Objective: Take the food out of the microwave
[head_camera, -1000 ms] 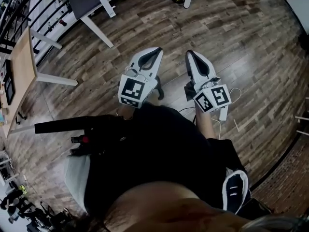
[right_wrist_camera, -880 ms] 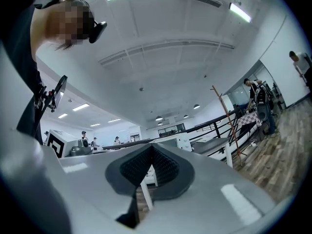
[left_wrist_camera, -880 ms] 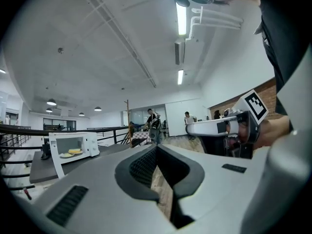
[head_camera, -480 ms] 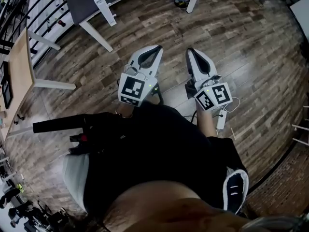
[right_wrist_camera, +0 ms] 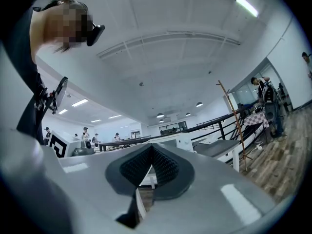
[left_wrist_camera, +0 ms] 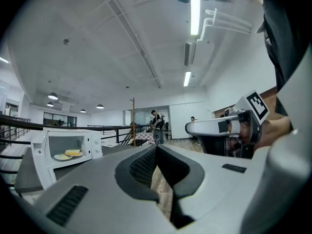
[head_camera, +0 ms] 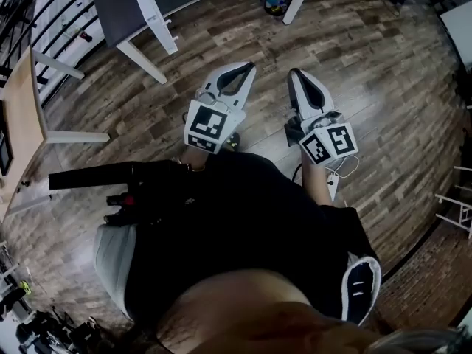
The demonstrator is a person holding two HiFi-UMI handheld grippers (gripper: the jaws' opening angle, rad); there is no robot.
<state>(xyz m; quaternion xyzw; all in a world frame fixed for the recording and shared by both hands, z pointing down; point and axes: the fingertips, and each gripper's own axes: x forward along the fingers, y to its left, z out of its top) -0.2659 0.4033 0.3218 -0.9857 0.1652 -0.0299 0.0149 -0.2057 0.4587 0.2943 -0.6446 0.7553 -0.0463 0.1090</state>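
Both grippers have drifted forward over the wooden floor [head_camera: 383, 87] since a second ago, and the grey table [head_camera: 122, 6] with its white legs has slid further into the top of the head view.

Nearest to the body, the left gripper [head_camera: 248, 66] and the right gripper [head_camera: 295, 73] are held out side by side, pretty much level. Jaws on both are fully closed, with nothing between them.

Further out, the left gripper view shows a white microwave [left_wrist_camera: 95, 147] sitting on that grey table. The food [left_wrist_camera: 73, 152], something yellow, is on a plate [left_wrist_camera: 62, 157] inside it, well apart from either gripper. Way in the back, a few people [left_wrist_camera: 157, 123] are standing around.
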